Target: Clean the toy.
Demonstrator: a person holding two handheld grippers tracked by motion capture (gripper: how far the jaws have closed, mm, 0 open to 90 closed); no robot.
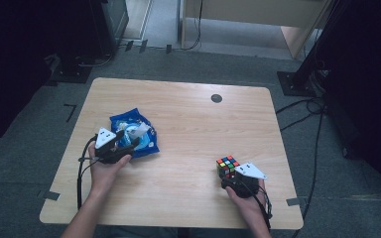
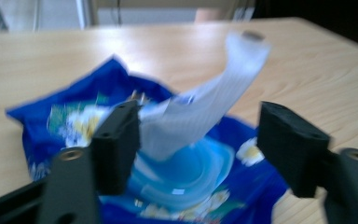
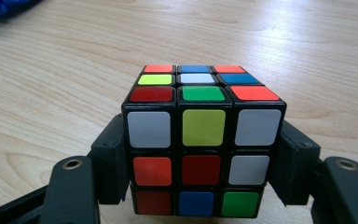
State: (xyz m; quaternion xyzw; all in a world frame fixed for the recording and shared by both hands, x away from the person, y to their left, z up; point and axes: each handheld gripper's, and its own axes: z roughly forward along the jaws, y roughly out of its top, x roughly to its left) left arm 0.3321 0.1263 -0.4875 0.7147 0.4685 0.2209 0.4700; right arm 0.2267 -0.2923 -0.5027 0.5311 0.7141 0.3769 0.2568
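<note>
The left gripper (image 1: 129, 139) is at the left part of the wooden table (image 1: 188, 124), over a blue snack bag (image 1: 146, 141) that lies flat on the wood. In the left gripper view its two black jaws stand wide apart, so the tool is released. A pale, half-transparent strip (image 2: 200, 107), blurred in this view, rises from the bag between the jaws and curves up to the right. The strip is close to the left jaw, but I cannot tell if it touches it; the right jaw is clearly apart from it. The bag (image 2: 74, 121) has white and yellow print on blue and it spreads under both jaws.

The right gripper (image 1: 228, 173) is at the right part of the table, near the front edge, well apart from the bag. It grasps a colour puzzle cube (image 1: 227, 165). In the right gripper view the cube (image 3: 203, 140) sits between the jaws, and both pads press on its left and right sides at the middle and lower rows. The cube stands upright on the table, its near face shows white, yellow, orange, red, blue and green squares.

A small dark round disc (image 1: 216, 98) is on the far side of the table
</note>
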